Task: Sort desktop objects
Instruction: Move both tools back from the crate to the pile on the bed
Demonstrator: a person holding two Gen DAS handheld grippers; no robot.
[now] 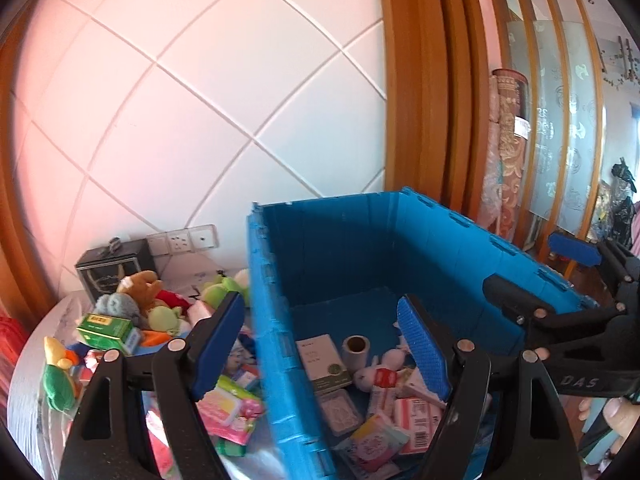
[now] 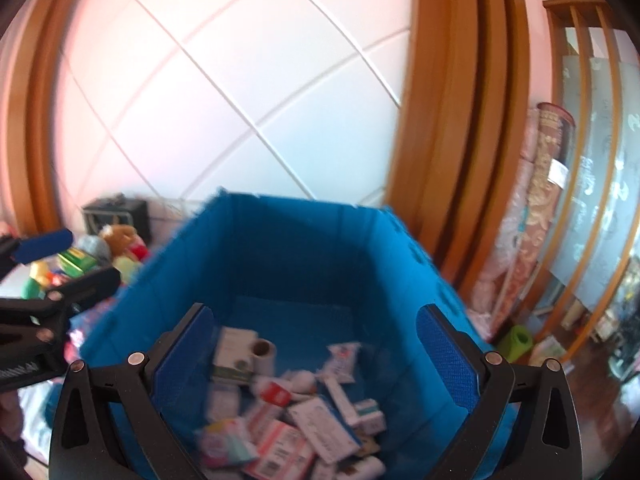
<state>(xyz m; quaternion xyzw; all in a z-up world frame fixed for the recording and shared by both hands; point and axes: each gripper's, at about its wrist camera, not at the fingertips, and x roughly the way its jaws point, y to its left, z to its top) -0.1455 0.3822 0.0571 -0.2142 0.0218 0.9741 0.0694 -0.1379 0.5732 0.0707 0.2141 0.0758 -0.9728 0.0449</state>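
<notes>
A blue plastic crate [image 1: 352, 248] stands on the table and holds several small boxes, packets and a paper roll [image 1: 356, 350]. It also shows in the right wrist view [image 2: 280, 248]. My left gripper [image 1: 324, 344] is open and empty, straddling the crate's left wall. My right gripper [image 2: 316, 354] is open and empty, above the crate's inside; it also shows at the right of the left wrist view [image 1: 536, 272]. A heap of plush toys [image 1: 136, 300], a green box [image 1: 106, 330] and pink packets [image 1: 228, 404] lies left of the crate.
A black box [image 1: 112, 270] stands at the wall behind the toys, next to wall sockets [image 1: 184, 240]. A white tiled wall is behind. Rolled fabrics [image 1: 508, 152] and a wooden glass door are to the right.
</notes>
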